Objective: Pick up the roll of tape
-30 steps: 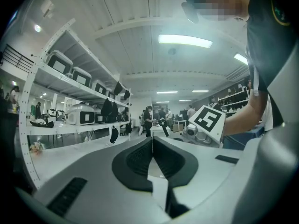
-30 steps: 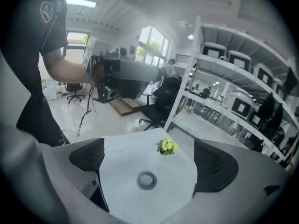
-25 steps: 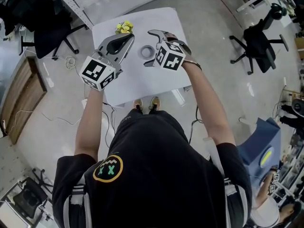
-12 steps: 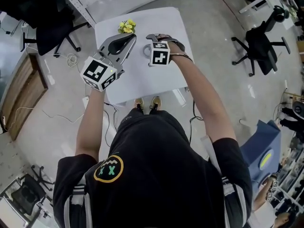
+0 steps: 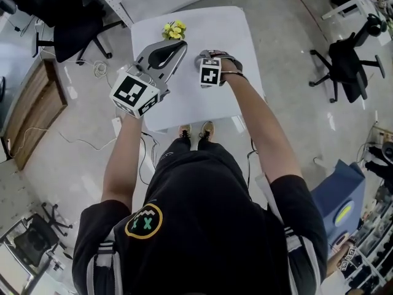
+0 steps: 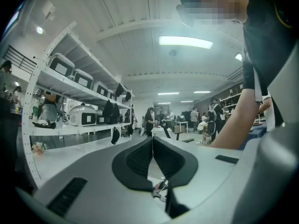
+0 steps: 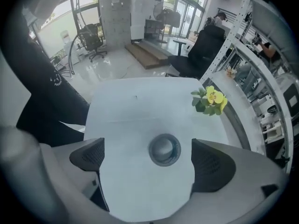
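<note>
Right gripper (image 5: pixel 218 58) hangs over the white table (image 7: pixel 135 108), nose down, and its fingers (image 7: pixel 211 166) are spread wide with nothing gripped. Right between them, lower down on the tabletop, lies the roll of tape (image 7: pixel 164 149), flat on its side with the hole facing up. It sits closer to one finger than the other, so not quite centred yet. That wide spread makes sense: the roll lies flat, so the fingers have to straddle its full width before they can close on the outer wall.

Beyond the fingers, off to one side and well apart from the roll, there's a yellow flower (image 7: pixel 212 99) near the table's far edge. It looks safely out of the closing path.

Over to the left gripper (image 5: pixel 178 49): it's held above the table, level rather than pointing down. Its fingers (image 6: pixel 138 160) are pressed together with nothing between them, aimed out at shelving across the room. It reads as parked, keeping clear so the other side can work.

My call: this is the line-up before the grab. The drop to table level and the squeeze are not yet done.
</note>
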Tool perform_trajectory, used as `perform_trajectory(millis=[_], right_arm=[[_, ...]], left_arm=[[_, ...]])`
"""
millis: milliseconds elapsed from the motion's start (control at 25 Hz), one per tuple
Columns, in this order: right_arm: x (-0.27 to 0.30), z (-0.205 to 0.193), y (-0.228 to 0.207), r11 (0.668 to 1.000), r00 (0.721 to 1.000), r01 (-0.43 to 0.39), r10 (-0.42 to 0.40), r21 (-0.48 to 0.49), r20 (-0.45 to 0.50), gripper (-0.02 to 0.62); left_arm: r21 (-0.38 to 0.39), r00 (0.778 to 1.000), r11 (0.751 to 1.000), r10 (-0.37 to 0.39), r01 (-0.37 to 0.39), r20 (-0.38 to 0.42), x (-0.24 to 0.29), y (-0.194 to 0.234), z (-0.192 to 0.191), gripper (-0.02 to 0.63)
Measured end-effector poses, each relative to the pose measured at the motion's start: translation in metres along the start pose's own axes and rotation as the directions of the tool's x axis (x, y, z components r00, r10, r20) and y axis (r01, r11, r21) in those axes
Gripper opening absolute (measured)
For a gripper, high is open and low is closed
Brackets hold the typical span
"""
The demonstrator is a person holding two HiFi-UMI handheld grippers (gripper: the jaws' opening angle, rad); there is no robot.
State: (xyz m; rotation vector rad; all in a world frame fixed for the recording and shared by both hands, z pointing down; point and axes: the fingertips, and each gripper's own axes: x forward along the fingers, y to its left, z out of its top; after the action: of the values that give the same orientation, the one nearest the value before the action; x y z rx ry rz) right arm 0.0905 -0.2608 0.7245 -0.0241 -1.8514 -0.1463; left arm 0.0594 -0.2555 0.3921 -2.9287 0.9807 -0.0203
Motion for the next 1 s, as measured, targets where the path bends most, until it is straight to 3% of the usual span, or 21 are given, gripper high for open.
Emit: perform_trajectory(millis=[680,1000], right_arm=[[0.094,-0.039,0.003,0.994,0.993,-0.079,0.085,0.074,-0.086,0.592],[0.125,-0.046,0.007,0.994,0.988,-0.096,0.101,0.046,-0.118,0.581]], left_arm=[[-0.011,1.000,1.000,0.003,-0.004,-0.023,0.020,0.010,-0.010,0.020],[-0.012,0.998,1.000,-0.003,0.002,-0.058,0.027,0.006,-0.029,0.020]])
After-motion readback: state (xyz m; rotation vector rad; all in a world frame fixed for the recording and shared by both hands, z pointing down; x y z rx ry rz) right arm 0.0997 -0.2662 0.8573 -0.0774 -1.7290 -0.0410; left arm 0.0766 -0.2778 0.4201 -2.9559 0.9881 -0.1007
